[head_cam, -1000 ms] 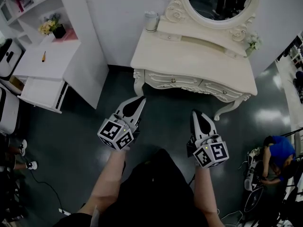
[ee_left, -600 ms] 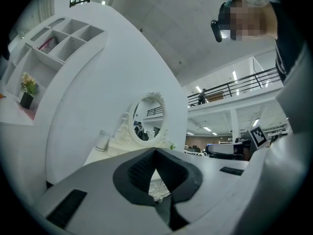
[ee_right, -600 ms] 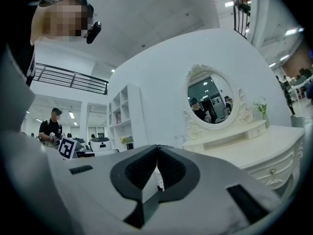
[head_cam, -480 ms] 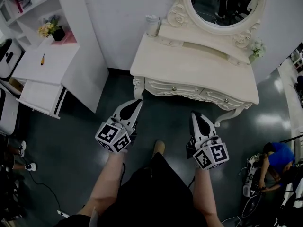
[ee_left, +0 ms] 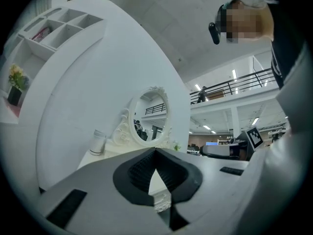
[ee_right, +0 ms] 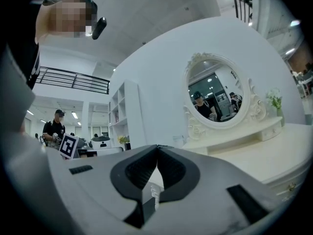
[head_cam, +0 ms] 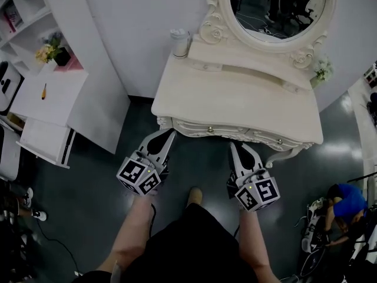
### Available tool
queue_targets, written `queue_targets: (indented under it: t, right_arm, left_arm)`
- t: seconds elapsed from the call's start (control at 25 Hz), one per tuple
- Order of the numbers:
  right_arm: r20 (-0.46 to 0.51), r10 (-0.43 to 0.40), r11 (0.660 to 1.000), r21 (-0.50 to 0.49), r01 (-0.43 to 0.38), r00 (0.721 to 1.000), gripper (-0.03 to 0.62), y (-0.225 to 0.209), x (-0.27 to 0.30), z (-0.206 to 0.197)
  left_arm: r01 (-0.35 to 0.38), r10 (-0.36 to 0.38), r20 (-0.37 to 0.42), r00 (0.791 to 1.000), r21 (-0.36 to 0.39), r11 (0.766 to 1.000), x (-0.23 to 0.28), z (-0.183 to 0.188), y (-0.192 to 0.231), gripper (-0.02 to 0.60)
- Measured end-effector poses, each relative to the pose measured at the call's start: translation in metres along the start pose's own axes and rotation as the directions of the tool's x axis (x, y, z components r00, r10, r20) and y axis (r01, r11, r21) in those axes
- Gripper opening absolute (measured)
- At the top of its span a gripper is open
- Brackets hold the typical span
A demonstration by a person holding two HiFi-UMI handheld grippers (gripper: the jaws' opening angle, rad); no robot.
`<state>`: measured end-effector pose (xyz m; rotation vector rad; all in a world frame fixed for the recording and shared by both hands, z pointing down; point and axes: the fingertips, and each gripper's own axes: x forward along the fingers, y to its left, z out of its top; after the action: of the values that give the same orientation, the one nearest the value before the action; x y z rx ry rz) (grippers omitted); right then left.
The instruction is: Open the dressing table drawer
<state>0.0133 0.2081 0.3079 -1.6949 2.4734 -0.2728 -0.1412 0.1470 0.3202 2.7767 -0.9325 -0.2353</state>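
Note:
The cream dressing table (head_cam: pixel 235 99) with its oval mirror (head_cam: pixel 280 7) stands against the white wall. Under its front edge run two carved drawers, a left one with a small knob (head_cam: pixel 210 129) and a right one with a knob (head_cam: pixel 279 138); both look closed. My left gripper (head_cam: pixel 169 134) is shut and empty, its tips just below the table's front left corner. My right gripper (head_cam: pixel 234 147) is shut and empty too, just short of the front between the two knobs. The shut jaws also show in the left gripper view (ee_left: pixel 155 151) and the right gripper view (ee_right: pixel 157 148).
A white canister (head_cam: pixel 179 42) stands at the table's back left and small flowers (head_cam: pixel 321 69) at its right. A white desk (head_cam: pixel 41 93) with a pulled-out drawer (head_cam: pixel 44 140) is at the left. A person in blue (head_cam: pixel 347 202) crouches at the right.
Both grippers have moved forward to the table's front, still shut. The table now sits closer and lower in the head view.

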Motion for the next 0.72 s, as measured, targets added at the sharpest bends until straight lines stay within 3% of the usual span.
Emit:
queue_targets:
  t: [0.72]
  right_arm:
    - [-0.016,0.013,0.999,0.033,-0.013,1.0,0.003,-0.082,0.06,0.006]
  left_arm:
    - [-0.044,0.043,-0.029,0.999,-0.02,0.999,0.084,-0.006,0.038,0.006]
